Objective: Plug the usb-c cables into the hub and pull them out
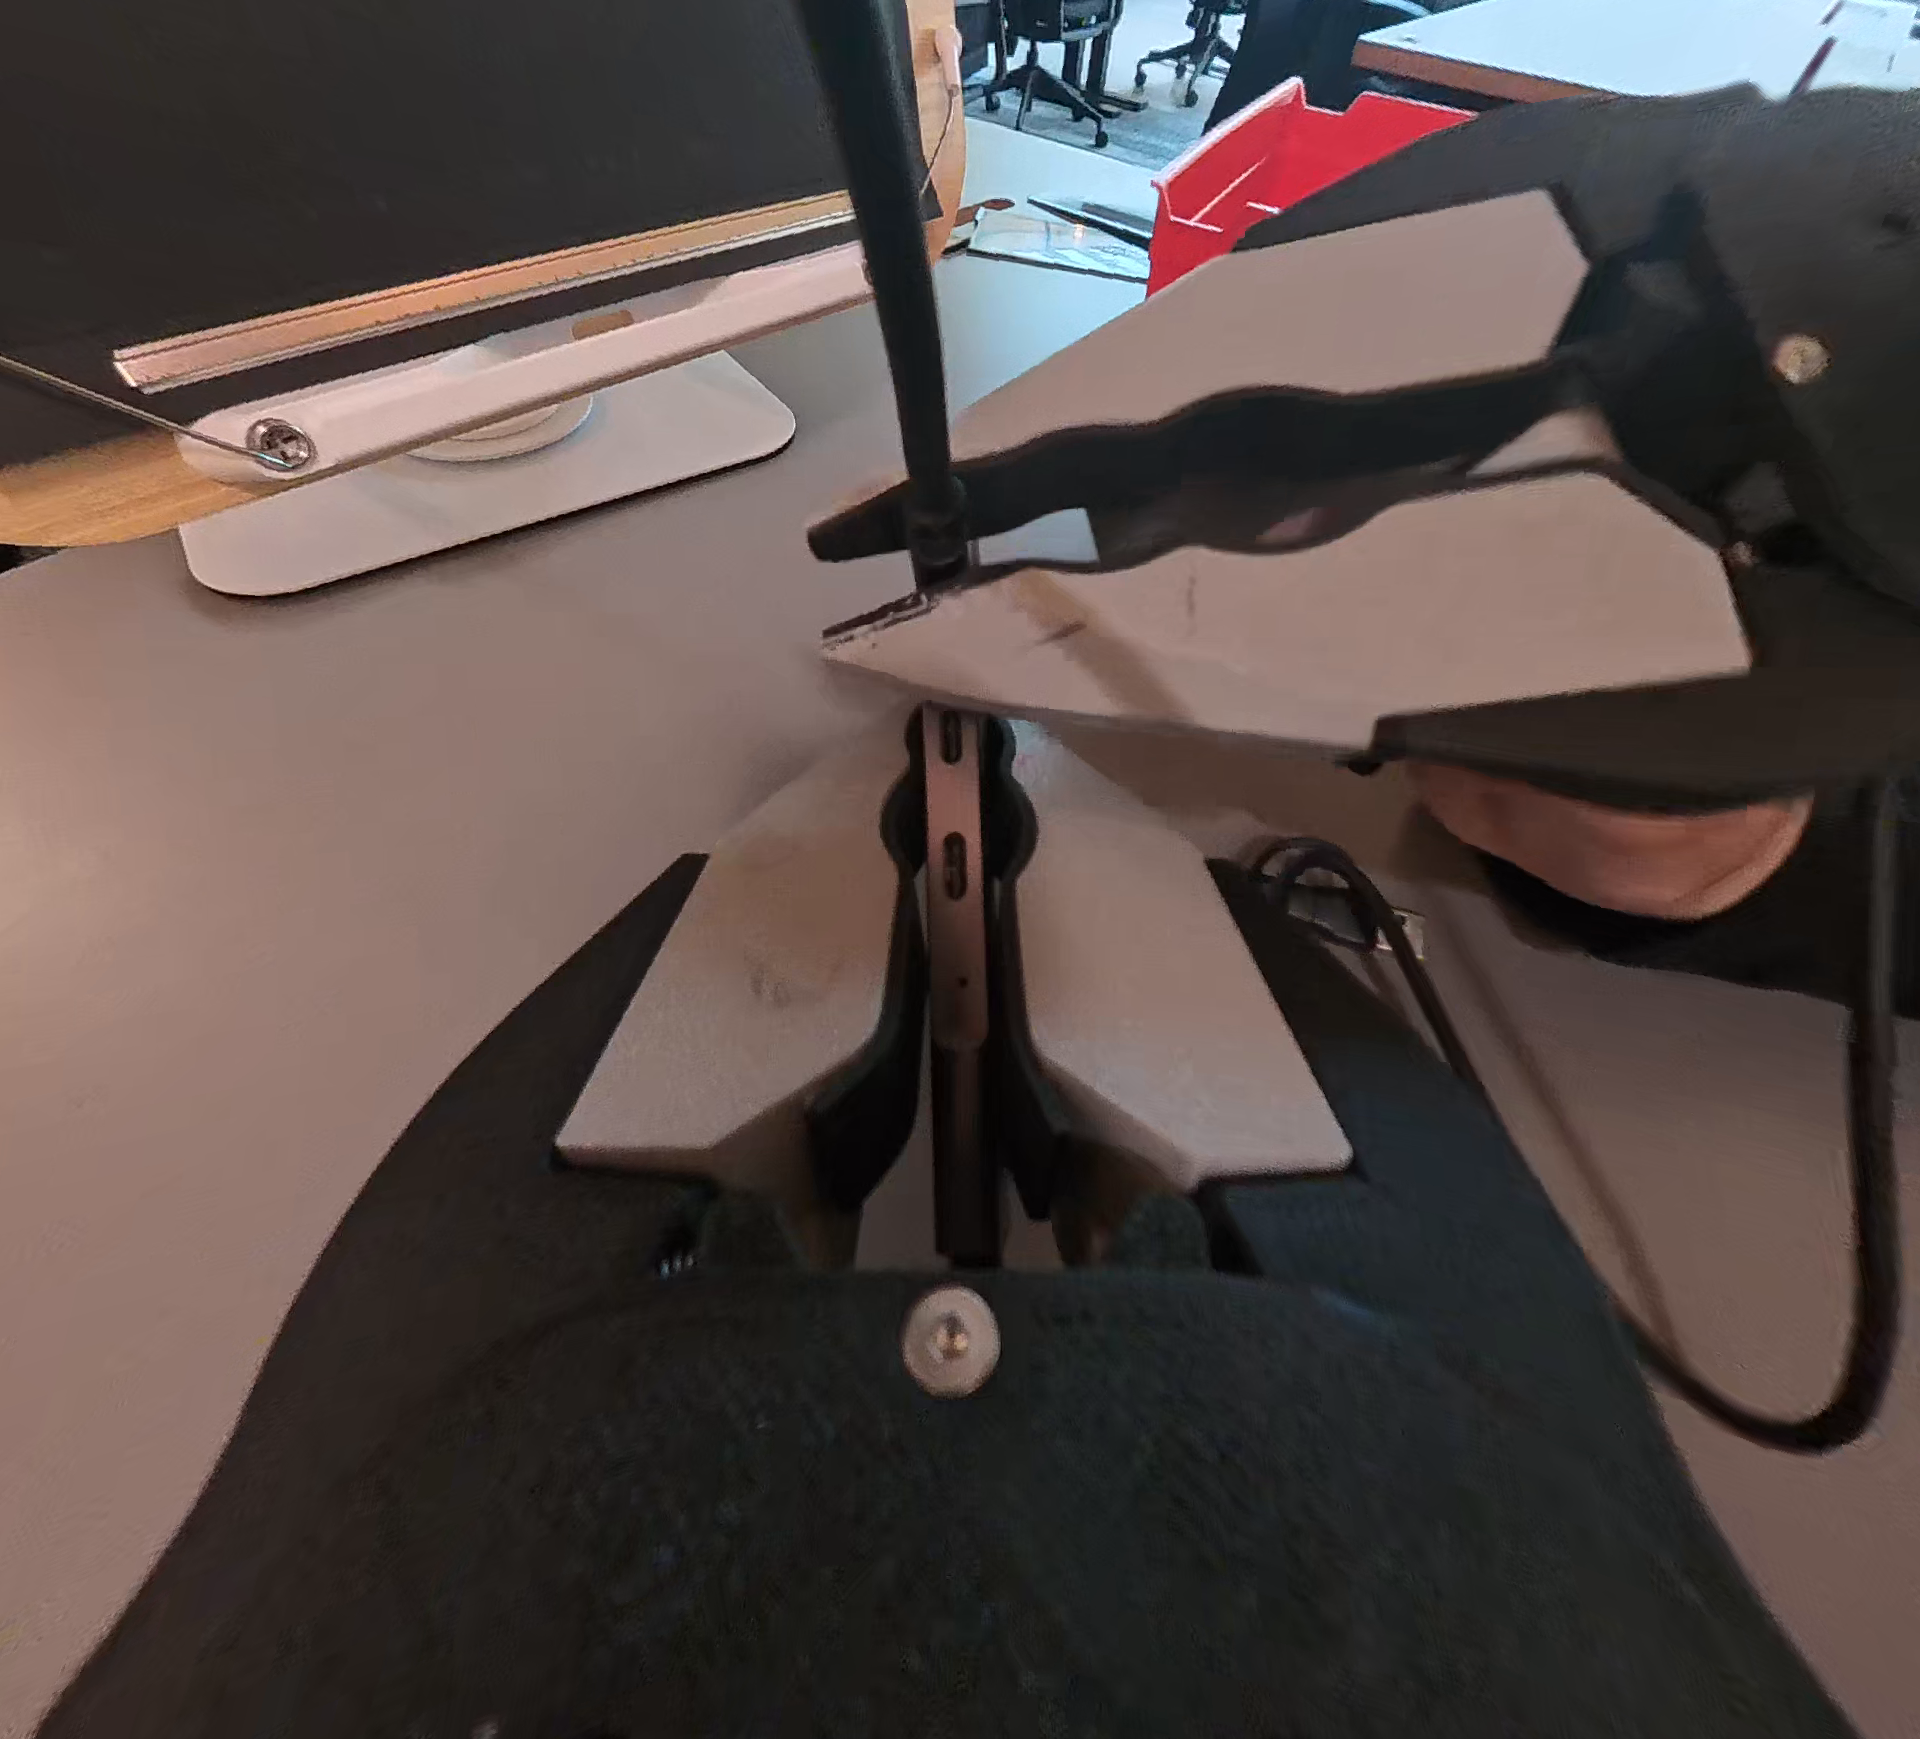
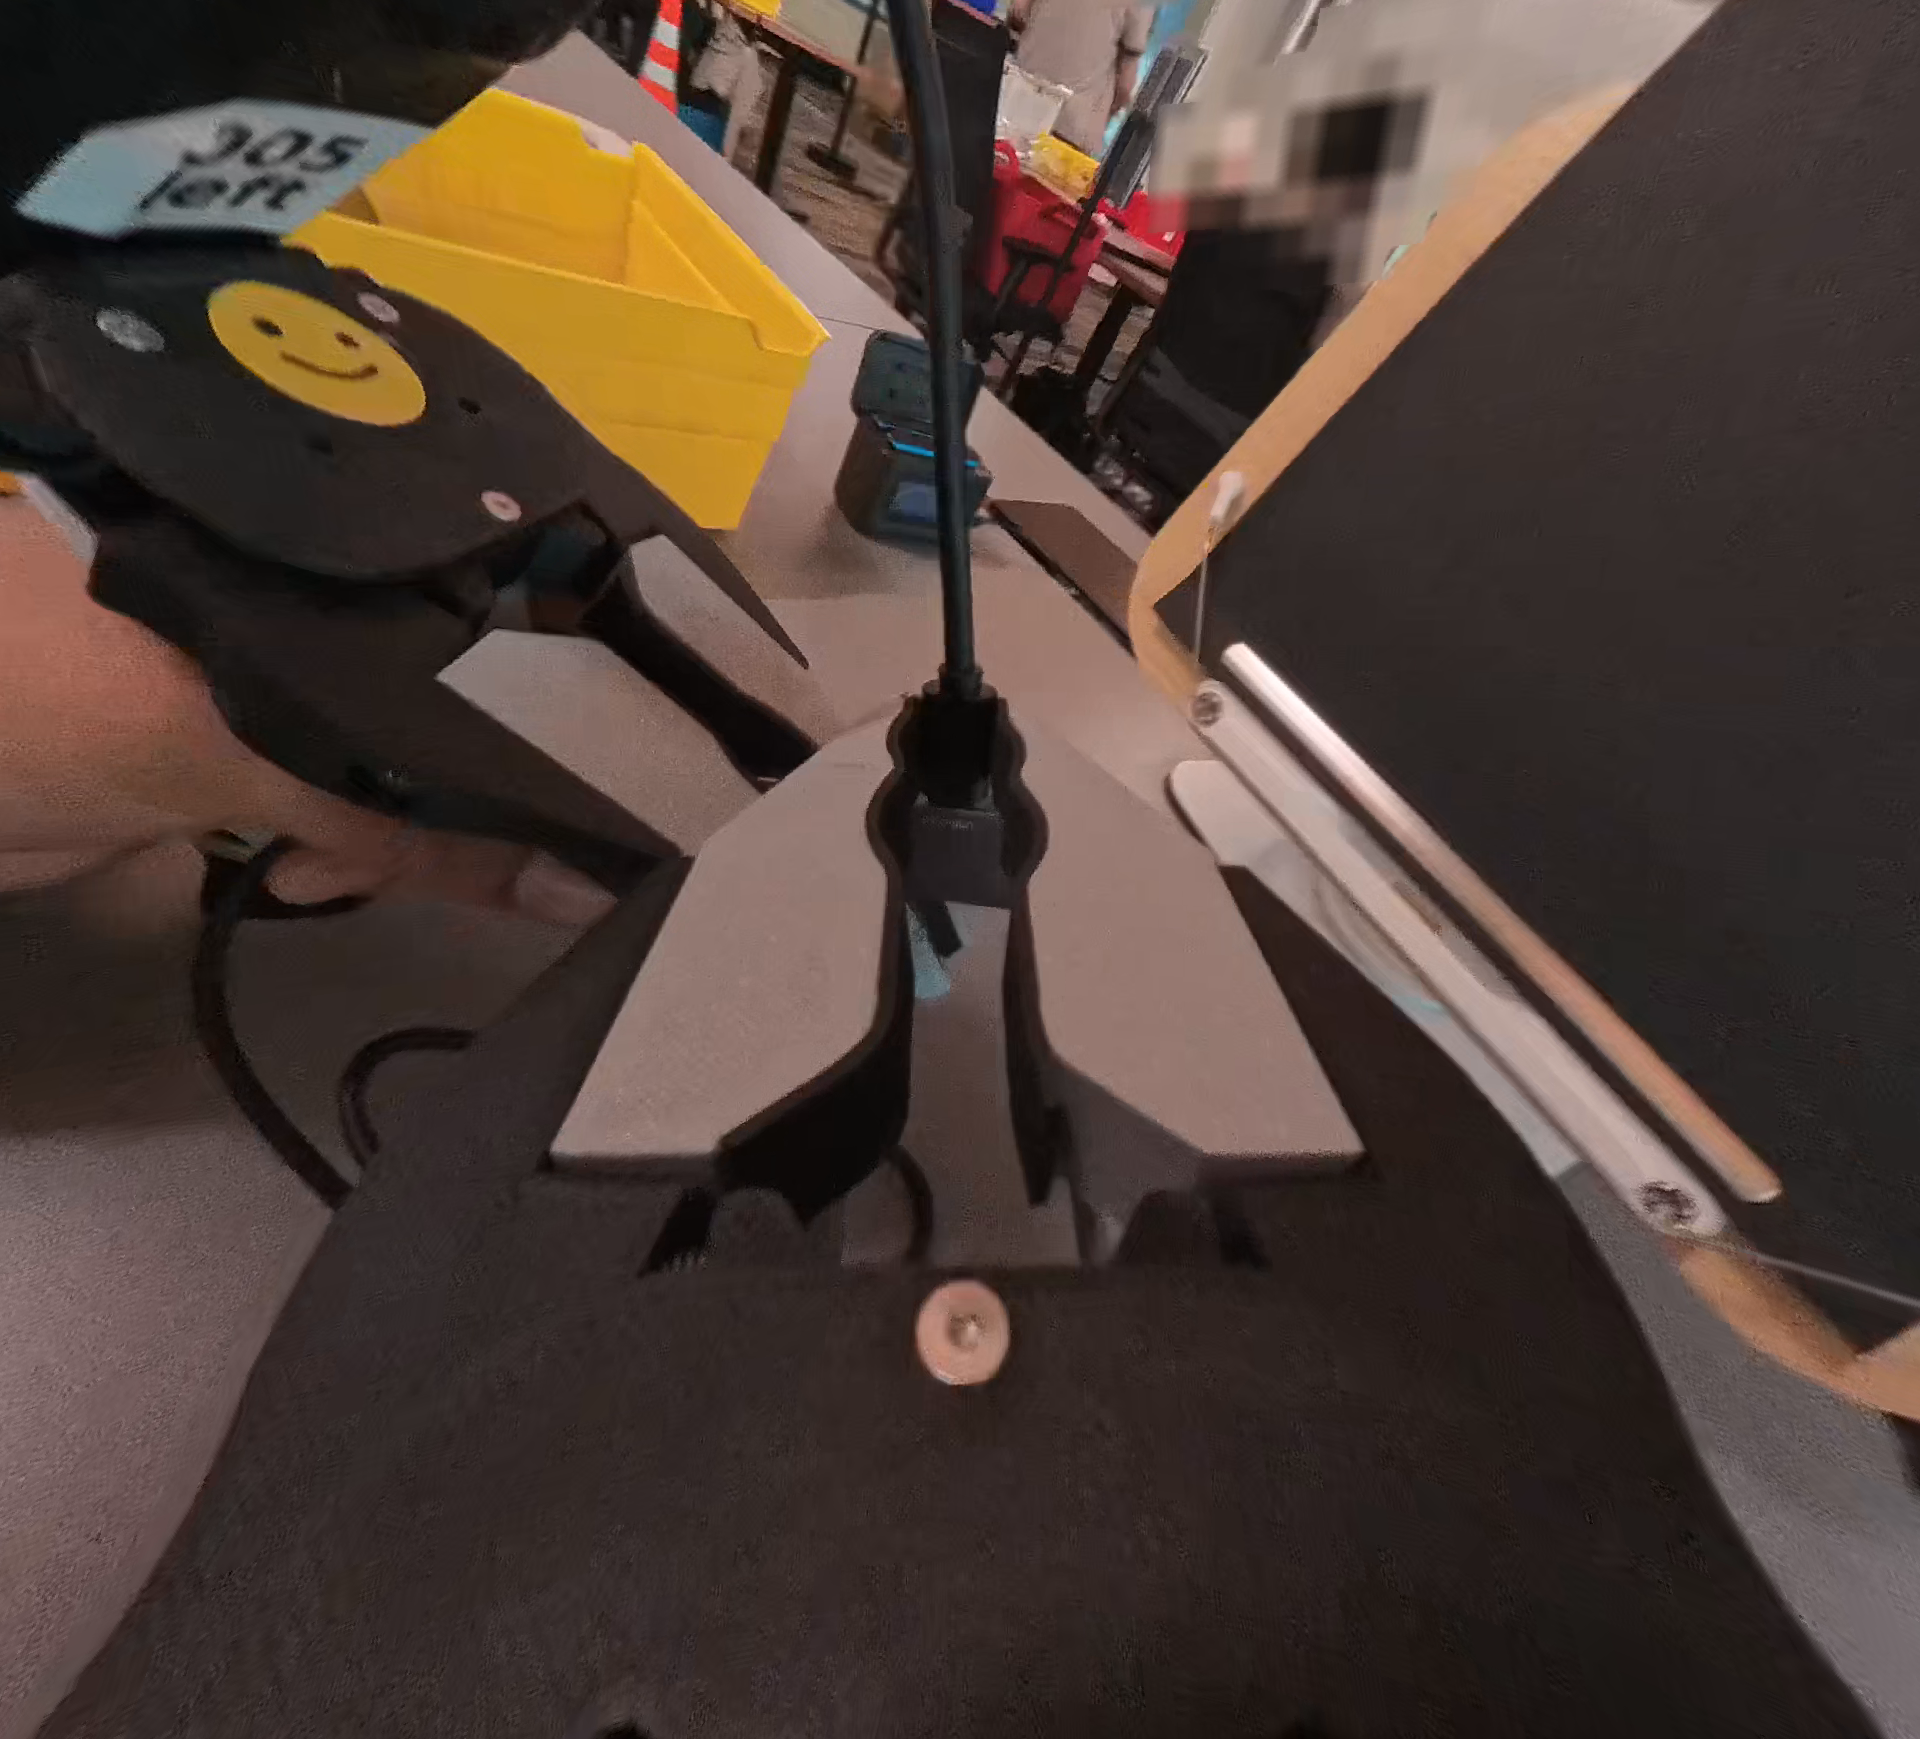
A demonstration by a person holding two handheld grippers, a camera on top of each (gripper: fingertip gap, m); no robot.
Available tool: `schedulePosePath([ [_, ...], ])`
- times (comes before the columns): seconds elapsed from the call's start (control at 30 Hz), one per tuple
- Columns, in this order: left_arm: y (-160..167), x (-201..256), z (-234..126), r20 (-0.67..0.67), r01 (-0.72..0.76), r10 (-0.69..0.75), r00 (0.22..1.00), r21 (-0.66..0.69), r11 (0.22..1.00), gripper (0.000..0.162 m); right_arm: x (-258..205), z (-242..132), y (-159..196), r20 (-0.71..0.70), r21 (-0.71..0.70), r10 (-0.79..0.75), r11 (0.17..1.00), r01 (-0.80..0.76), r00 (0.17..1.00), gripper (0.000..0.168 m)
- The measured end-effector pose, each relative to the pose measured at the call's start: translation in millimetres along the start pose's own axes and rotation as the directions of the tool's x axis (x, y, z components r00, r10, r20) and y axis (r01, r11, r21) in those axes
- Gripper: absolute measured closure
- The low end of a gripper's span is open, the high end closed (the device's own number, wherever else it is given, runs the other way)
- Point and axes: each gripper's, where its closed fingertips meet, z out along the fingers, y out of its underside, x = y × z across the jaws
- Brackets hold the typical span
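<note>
My left gripper [image 1: 954, 754] is shut on the hub [image 1: 956, 910], a thin silver slab held on edge with its USB-C ports facing up. My right gripper [image 1: 831, 588] reaches in from the right, just above the hub's far end. It is shut on the black USB-C plug [image 1: 935, 526], and the black cable [image 1: 883, 131] rises steeply from it. In the right wrist view the right gripper [image 2: 954, 733] clamps the plug [image 2: 954, 842] and the cable [image 2: 935, 287] arcs up. The left gripper [image 2: 769, 723] is at the left. Whether the plug sits in a port is hidden.
A dark screen on a white stand [image 1: 468, 463] stands behind on the grey table [image 1: 312, 858]. A red bin [image 1: 1278, 162] is at the far right. A yellow bin [image 2: 582, 307] and a small black device [image 2: 904, 453] are beyond. A loose black cable [image 1: 1766, 1326] loops at the right.
</note>
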Motion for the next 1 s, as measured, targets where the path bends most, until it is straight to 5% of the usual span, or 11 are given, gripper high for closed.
schedulePosePath([
  [0.03, 0, -1, -1, 0.005, 0.005, -0.005, 1.0, 0.006, 1.0, 0.157, 0, 1, 0, -0.034, -0.005, -0.077, 0.997, 0.077, 0.996, 0.159],
  [1.0, -2, -9, -2, 0.172, -0.214, 0.211, 0.962, -0.006, 0.977, 0.157, 0, -8, 6, -0.023, -0.18, -0.084, 0.981, 0.079, 0.996, 0.155],
])
